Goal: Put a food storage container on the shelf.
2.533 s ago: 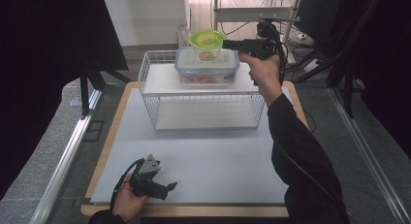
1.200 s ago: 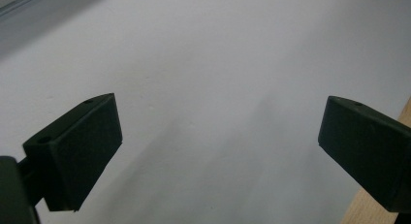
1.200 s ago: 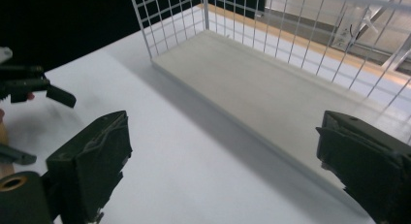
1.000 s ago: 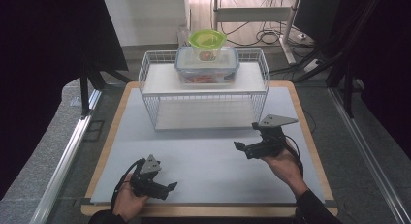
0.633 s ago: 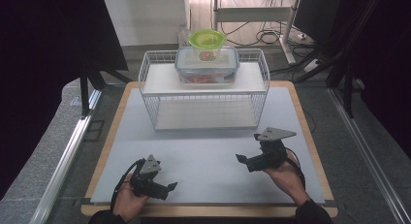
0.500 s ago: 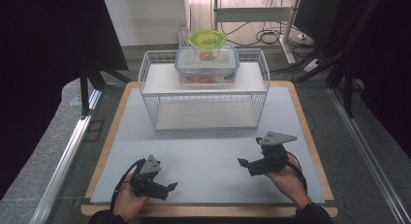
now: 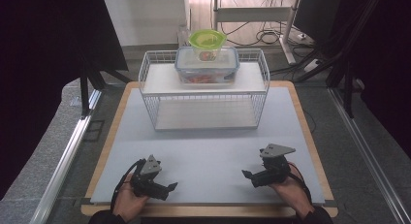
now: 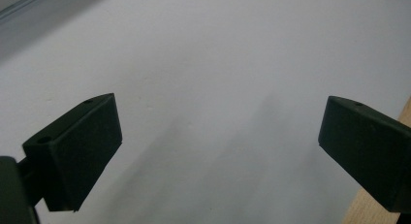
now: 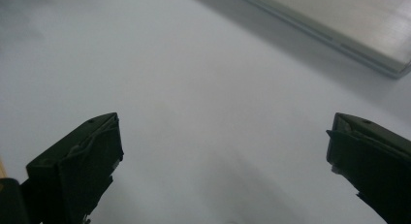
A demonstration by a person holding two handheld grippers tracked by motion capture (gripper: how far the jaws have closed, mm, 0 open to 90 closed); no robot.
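The green bowl (image 7: pixel 207 40) sits on the lid of the clear box (image 7: pixel 207 65), which stands on the top shelf of the wire rack (image 7: pixel 204 90), far ahead of both grippers and well apart from them, roughly midway between their lines. The right gripper (image 7: pixel 248 176) lies low over the grey mat (image 7: pixel 208 151) at the near right, held by the person's right hand (image 7: pixel 289 191); its jaws stand wide apart with nothing between them, as the right gripper view shows bare mat in the gap (image 9: pixel 223 151). Its grey plate sits on top, and its nose points left toward the other gripper. The left gripper (image 7: pixel 170 187) rests at the near left in the left hand (image 7: pixel 127 200), nose pointing right, jaws likewise spread and empty; in the left gripper view (image 8: pixel 218 136) plain mat lies between them, with a strip of the wooden table edge (image 8: pixel 373 209) beside the right-hand jaw. The two grippers are well apart from each other, with bare mat between them.
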